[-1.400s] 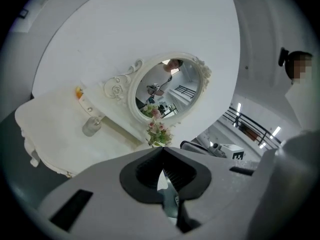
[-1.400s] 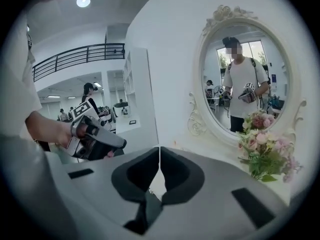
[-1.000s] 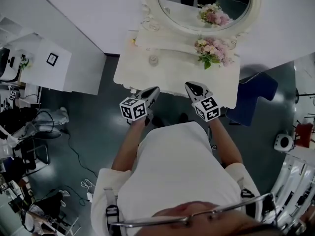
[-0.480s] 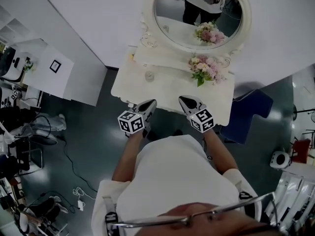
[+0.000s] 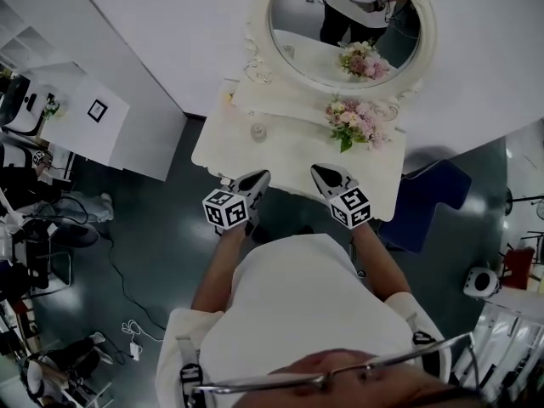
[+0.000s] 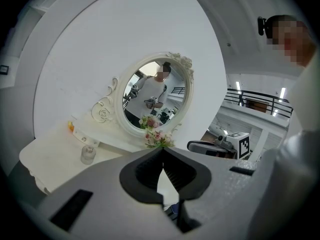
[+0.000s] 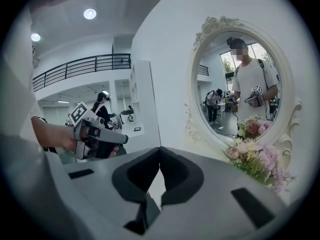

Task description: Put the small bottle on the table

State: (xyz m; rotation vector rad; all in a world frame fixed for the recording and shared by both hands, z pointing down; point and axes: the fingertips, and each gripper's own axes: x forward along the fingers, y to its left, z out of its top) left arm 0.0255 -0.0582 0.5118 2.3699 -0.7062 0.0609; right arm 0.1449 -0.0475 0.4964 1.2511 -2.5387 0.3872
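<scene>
Already on the desk: the small bottle stands free, both grippers empty

A person stands at the near edge of a white desk [image 5: 289,155] that has an oval mirror [image 5: 306,32] at its far side. The small bottle [image 5: 258,131] is clear, with a stopper on top. It stands upright on the far left part of the desk, just in front of the low ledge [image 6: 82,136] under the mirror, and nothing touches it. A bunch of pink flowers [image 5: 353,121] lies at the far right, well apart from the bottle.

The left gripper [image 5: 263,178] hangs over the near left edge of the desk, and the right gripper [image 5: 319,171] is beside it on the right. Both point toward the mirror and a little downward. In each gripper view the jaws are together, pad against pad, with nothing between them.

The bottle rests on the desk while both grippers are closed, empty and held at the near edge. From this I judge that either the placing is finished or the work is not under way, and the pictures do not decide which. Holding the grippers near the person's body seems sensible, because it leaves free space around the bottle. If the bottle must be taken again, the left gripper is the nearer one, and its jaws must first come apart. The glass looks smooth and the bottle is small, so a careless push could tip it against the ledge
</scene>
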